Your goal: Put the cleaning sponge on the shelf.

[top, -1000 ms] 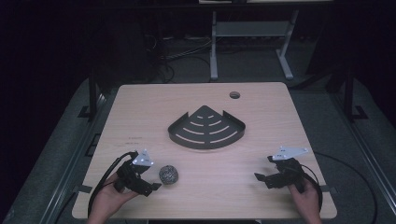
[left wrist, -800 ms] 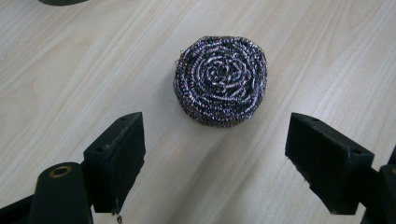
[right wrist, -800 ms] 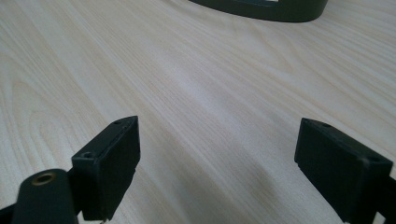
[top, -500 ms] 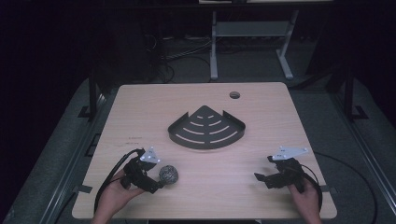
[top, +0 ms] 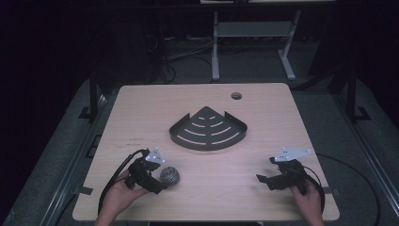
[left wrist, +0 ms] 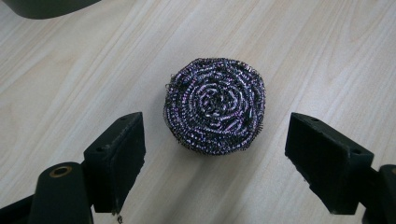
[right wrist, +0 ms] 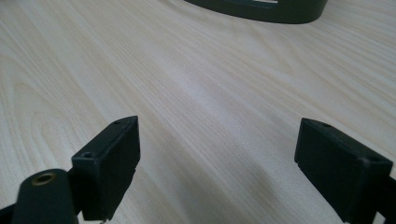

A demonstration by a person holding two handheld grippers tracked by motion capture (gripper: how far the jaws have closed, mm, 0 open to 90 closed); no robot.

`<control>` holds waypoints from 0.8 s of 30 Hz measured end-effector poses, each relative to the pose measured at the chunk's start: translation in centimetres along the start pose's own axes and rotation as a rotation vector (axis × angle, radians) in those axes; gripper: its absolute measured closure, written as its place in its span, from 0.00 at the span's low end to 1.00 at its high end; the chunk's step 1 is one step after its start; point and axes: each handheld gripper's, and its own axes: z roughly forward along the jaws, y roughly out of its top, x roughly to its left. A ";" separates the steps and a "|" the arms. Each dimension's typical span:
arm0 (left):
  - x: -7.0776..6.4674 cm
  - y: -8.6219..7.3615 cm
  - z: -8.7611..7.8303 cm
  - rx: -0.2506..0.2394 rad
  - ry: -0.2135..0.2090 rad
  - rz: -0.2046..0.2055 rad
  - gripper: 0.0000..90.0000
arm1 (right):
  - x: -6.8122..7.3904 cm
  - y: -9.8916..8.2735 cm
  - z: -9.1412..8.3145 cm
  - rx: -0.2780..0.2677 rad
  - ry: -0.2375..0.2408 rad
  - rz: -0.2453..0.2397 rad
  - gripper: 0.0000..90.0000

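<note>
The steel scourer (left wrist: 215, 105) looks light and springy; close your left tongs (left wrist: 212, 154), now wide, across its round sides. Your right tongs (right wrist: 217, 163) are wide, holding nothing.

left claw (top: 162, 181) now closer, open jaws flanking the steel scourer (top: 170, 176)

Bare desk (top: 141, 117) all around the scourer (top: 170, 176); nearest obstacle, the dark corner rack (top: 208, 130), sits well apart at one o'clock.
</note>
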 end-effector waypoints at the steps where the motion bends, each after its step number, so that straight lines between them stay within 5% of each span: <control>1: 0.0 0.0 0.0 -0.001 0.000 0.001 0.22 | 0.0 0.0 0.0 0.000 0.000 0.000 0.15; 24: 0.2 0.9 1.5 0.036 -0.017 -0.010 0.24 | -0.1 0.0 0.0 -0.004 0.002 0.005 0.15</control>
